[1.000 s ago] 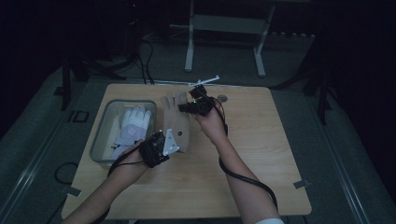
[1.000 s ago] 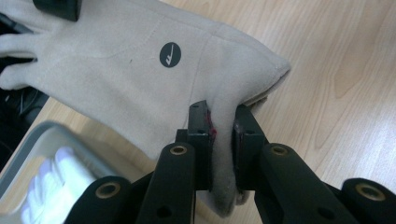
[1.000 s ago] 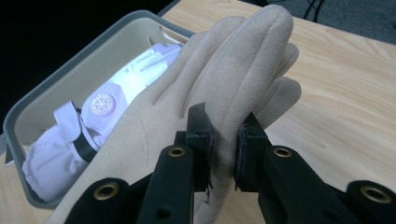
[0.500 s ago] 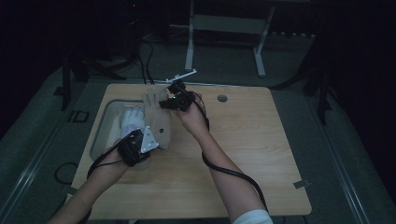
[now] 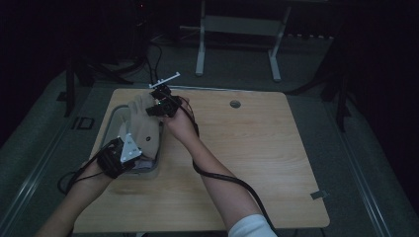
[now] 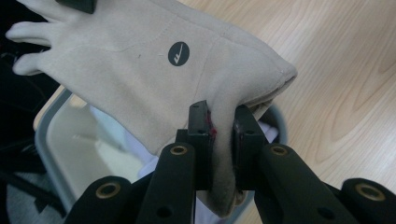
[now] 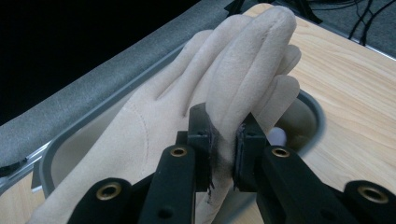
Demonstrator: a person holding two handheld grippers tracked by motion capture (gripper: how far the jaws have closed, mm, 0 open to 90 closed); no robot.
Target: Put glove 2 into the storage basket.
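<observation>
Between the two tools, a beige glove [image 5: 143, 129] is hanging over the grey bin [image 5: 109, 129]: the left tool [image 6: 219, 126] is pinching its cuff, the right tool [image 7: 223, 135] is pinching its fingers.

dim room, grey floor [image 5: 346, 163], wooden table [image 5: 247, 148]
</observation>
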